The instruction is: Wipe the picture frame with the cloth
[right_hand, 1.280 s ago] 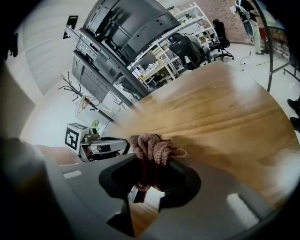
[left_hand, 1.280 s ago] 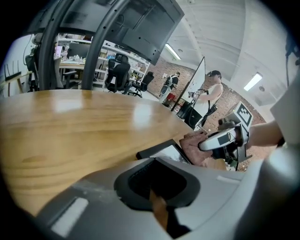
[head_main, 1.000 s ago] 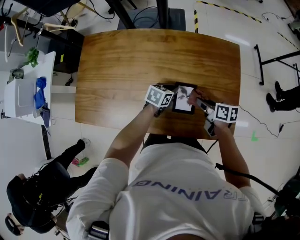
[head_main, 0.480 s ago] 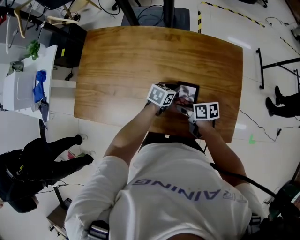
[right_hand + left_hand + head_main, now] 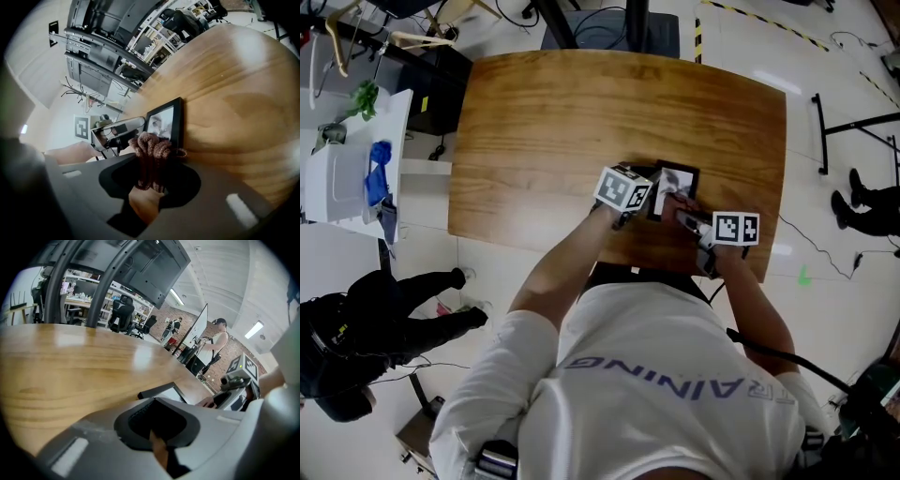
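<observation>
Black rectangular picture frame [image 5: 674,190]: flat by wooden bench's [image 5: 544,131] near edge. My right tongs [image 5: 149,174]: clamped on brown knitted cloth [image 5: 151,147], pressed to frame for wiping. My left tongs [image 5: 157,439]: closed, empty, at frame's left edge, likely steadying.

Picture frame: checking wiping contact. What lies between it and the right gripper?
Only the brown cloth, clamped in the right gripper, ahead of the picture frame; the right gripper view shows it.
</observation>
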The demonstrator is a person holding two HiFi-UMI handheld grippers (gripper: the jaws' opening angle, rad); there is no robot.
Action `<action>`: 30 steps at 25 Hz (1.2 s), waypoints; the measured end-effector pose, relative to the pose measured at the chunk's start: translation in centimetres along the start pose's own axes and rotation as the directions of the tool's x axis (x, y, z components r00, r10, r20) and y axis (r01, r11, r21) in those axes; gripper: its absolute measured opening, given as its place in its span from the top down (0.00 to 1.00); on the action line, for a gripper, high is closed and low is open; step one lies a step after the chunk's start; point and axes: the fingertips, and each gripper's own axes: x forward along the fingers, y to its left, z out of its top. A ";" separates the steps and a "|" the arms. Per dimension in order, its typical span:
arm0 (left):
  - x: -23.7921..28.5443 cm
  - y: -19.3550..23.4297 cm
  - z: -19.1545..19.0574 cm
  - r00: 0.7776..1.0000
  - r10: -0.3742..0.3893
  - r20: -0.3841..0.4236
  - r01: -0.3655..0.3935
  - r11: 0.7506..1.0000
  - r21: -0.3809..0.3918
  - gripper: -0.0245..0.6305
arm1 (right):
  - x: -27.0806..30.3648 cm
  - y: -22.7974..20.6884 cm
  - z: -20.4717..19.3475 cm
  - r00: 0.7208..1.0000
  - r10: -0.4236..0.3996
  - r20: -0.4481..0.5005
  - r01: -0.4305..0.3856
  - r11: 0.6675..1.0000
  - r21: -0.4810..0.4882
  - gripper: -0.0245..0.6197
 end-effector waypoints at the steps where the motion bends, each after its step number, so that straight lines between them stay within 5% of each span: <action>1: 0.0 0.0 0.0 1.000 0.000 0.000 0.000 1.000 0.001 0.95 | -0.5 -0.3 0.0 1.000 -0.007 0.008 0.007 1.000 -0.002 0.77; 15: 0.1 0.3 -0.2 1.000 0.005 0.004 -0.005 1.000 0.006 0.96 | -5.0 -3.3 -0.3 0.995 -0.074 0.062 0.075 0.997 -0.017 0.77; 20: -0.1 0.2 -0.2 0.999 0.036 0.004 -0.037 0.999 0.029 0.95 | -6.7 -3.8 -0.2 0.988 -0.047 0.149 0.048 0.999 -0.005 0.77; 25: -3.7 -1.6 3.2 0.985 0.066 0.160 -0.079 0.994 0.077 0.95 | -10.4 -0.4 4.7 0.913 0.028 0.407 0.017 0.994 -0.106 0.77; 30: -10.9 -3.3 8.2 0.923 0.142 0.357 -0.178 0.982 0.068 0.96 | -14.7 3.0 10.4 0.820 0.044 0.570 0.113 0.965 -0.237 0.77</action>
